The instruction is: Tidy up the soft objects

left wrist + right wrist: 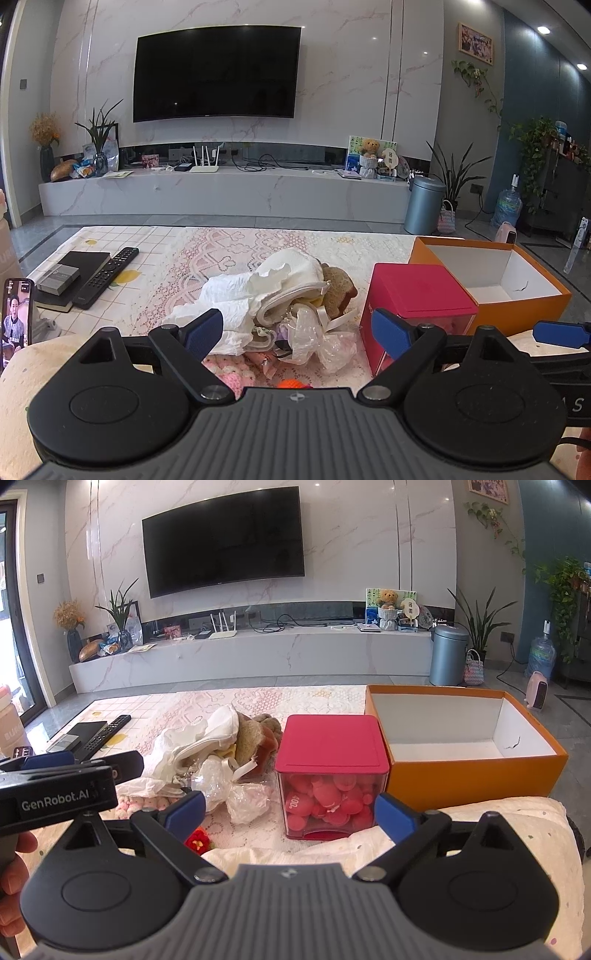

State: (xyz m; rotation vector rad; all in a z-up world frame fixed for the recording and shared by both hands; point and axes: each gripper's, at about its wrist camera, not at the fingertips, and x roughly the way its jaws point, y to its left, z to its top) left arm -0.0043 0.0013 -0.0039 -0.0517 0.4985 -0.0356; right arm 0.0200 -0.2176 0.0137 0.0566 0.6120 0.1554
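Both sets of tongs hang above the near edge of the bench, which wears a pale lace cloth, and neither holds anything. The left tongs stand wide apart, aimed at the heap of soft things; the right tongs are just as wide apart, facing the clear plastic cube box with a red lid, which is full of pink-red balls.

The task's things lie in one loose heap in the middle of the bench, just left of the red-lidded box: a crumpled white frilled cloth on top, a brown plush toy behind it, crinkled clear plastic wrap in front, and a pink knitted piece nearest the viewer. A small red knitted flower lies apart at the front edge. The open orange cardboard box with a white inside stands to the right of the cube and looks like the place to put them, though that is only a guess.

To begin well, take the white cloth first, since it sits on top and free. Lower the left tongs onto a thick fold, not a thin frill, so the grip gathers enough fabric to lift cleanly. Lift slowly: the ribbons and wrap look tangled with it, though the fisheye view leaves that unclear. Carry it over the red lid without brushing it.
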